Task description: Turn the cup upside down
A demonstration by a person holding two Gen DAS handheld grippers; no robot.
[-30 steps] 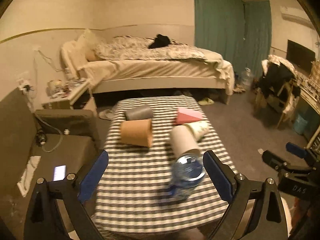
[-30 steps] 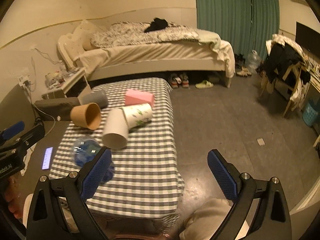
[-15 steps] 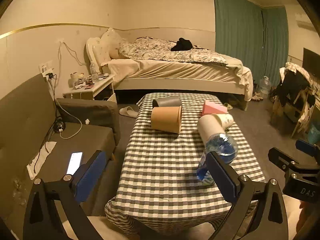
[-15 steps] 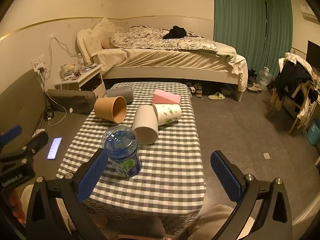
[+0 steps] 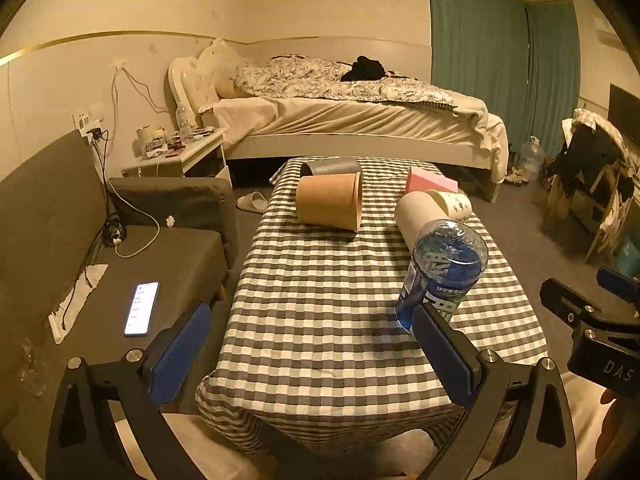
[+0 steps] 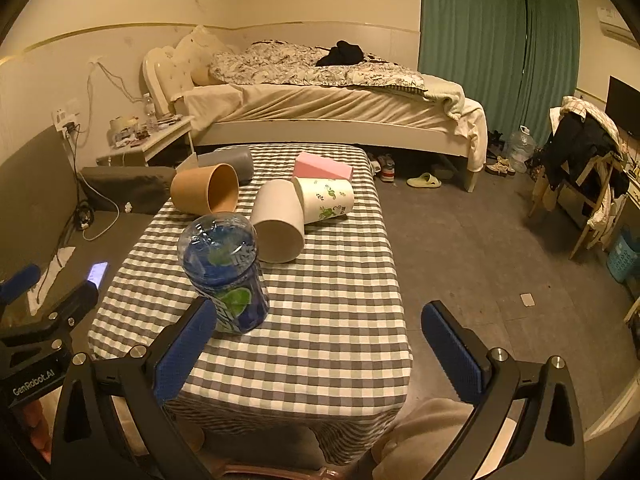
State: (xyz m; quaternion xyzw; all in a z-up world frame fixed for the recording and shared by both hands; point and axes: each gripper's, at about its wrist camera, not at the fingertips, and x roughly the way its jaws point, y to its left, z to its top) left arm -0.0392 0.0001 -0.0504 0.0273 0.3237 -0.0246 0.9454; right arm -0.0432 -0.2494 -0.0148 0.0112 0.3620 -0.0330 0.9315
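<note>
Blue clear plastic cup (image 6: 226,276) is stood upside down on the checked table (image 6: 320,320).
Left gripper (image 5: 310,344) and right gripper (image 6: 320,340) are held released, empty, at 6 o'clock.

L gripper (image 5: 306,334): jaws wide apart, nothing between the blue pads, held low, aimed toward 12 o'clock. R gripper (image 6: 320,338): same, jaws spread wide, empty, pointing 12 o'clock. In L wrist view the R gripper body sits at 4 o'clock edge; in R wrist view the L gripper body sits at 8 o'clock edge. Grippers side by side, well apart. Hands mostly hidden.
</note>
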